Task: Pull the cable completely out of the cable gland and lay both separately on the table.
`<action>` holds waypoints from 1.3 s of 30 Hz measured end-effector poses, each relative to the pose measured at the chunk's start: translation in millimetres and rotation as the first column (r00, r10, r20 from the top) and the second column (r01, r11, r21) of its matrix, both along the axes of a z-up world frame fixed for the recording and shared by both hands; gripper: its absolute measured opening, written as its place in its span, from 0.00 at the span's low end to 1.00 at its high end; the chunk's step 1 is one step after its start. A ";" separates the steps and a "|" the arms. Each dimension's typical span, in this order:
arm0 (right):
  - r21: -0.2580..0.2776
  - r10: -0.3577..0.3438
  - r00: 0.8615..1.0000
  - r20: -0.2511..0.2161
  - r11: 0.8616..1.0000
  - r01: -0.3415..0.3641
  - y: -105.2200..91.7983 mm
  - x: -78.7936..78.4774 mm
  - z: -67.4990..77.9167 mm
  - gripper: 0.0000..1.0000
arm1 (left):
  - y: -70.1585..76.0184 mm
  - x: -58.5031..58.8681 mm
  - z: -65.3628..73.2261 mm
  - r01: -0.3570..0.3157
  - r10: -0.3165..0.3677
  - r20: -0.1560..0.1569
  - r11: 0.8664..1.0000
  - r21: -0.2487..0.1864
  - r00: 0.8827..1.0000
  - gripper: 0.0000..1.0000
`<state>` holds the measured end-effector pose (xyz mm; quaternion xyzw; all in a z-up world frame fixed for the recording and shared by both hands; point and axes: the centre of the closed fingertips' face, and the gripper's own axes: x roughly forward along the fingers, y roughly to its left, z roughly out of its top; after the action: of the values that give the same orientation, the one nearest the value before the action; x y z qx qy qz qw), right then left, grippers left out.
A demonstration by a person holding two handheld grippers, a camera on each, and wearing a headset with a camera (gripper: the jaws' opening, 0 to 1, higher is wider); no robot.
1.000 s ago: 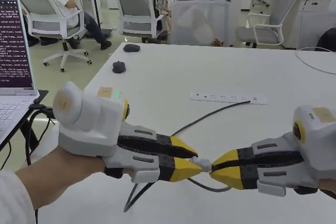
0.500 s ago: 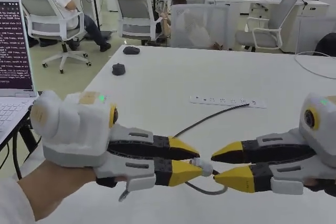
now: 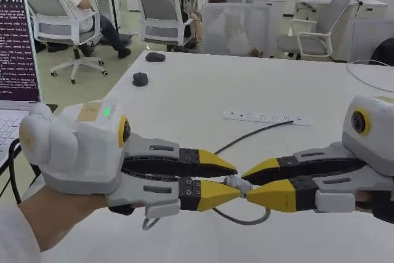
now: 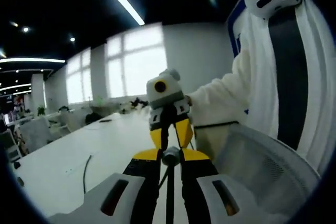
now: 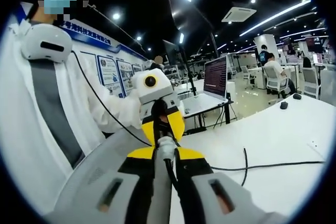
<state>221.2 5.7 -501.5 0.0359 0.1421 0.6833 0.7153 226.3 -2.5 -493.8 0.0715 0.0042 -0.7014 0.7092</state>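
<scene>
The small white cable gland (image 3: pixel 234 183) hangs above the white table (image 3: pixel 184 100) between the two grippers, which meet tip to tip. My left gripper (image 3: pixel 237 181) comes in from the left and is shut on the gland (image 4: pixel 170 156). From the right, my right gripper (image 3: pixel 245 186) is shut on the black cable (image 5: pixel 169 169) right at the gland (image 5: pixel 165 146). The cable (image 3: pixel 246 137) runs off toward the far side of the table, and a slack loop of it hangs under the jaws. Each gripper view shows the other gripper head-on, the right gripper (image 4: pixel 168 129) and the left gripper (image 5: pixel 160 121).
A white power strip (image 3: pixel 268 116) lies on the table beyond the grippers. Two dark mice (image 3: pixel 140 79) (image 3: pixel 154 56) sit near the far left edge. A laptop (image 3: pixel 15 53) stands off the table's left side. Office chairs (image 3: pixel 161 16) and seated people fill the background.
My right gripper opened half a second ago and has since shut on the cable beside the gland. The left gripper has kept its hold on the gland. Both have risen slightly.
</scene>
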 end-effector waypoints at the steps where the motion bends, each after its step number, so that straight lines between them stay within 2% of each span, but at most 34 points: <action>1: 0.001 0.002 1.000 -0.014 1.000 -0.002 -0.1 0.8 -0.1 0.13 | 0.6 0.1 -0.4 -0.004 0.004 0.006 1.000 0.002 1.000 0.14; 8: -0.014 0.018 1.000 -0.019 1.000 -0.018 2.1 -0.7 -1.7 0.13 | 2.1 -0.1 -1.4 -0.003 0.003 0.000 1.000 0.000 1.000 0.14; 19: -0.083 0.030 0.997 0.072 0.996 -0.024 4.0 -1.2 -8.1 0.12 | 4.1 1.8 -9.6 -0.025 0.025 -0.039 1.000 0.014 0.999 0.14; 22: -0.098 0.027 0.995 0.100 0.995 -0.017 3.8 0.9 -9.9 0.14 | 4.3 2.1 -11.5 -0.028 0.029 -0.057 1.000 0.013 0.998 0.14; 29: -0.108 0.041 0.996 0.076 0.994 -0.033 3.0 0.7 -12.5 0.16 | 2.8 -1.8 -12.4 -0.022 0.023 -0.048 1.000 0.013 0.999 0.14; 31: -0.101 0.051 0.998 0.035 0.994 -0.048 2.9 -0.9 -12.9 0.16 | 2.2 -3.6 -11.6 -0.015 0.015 -0.035 1.000 0.010 0.999 0.14; 35: -0.091 0.077 0.997 0.010 0.993 -0.076 3.4 -5.5 -11.8 0.13 | 2.2 -5.5 -10.3 -0.003 0.003 -0.016 1.000 0.007 1.000 0.14; 39: -0.080 0.081 0.996 -0.044 0.993 -0.085 3.7 -6.3 -11.9 0.12 | 1.6 -8.1 -9.5 0.009 -0.009 0.000 1.000 0.006 1.000 0.14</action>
<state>214.9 9.4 -513.4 0.0145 0.1855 0.7052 0.6842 218.1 -0.9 -503.3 0.0735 0.0060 -0.7045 0.7059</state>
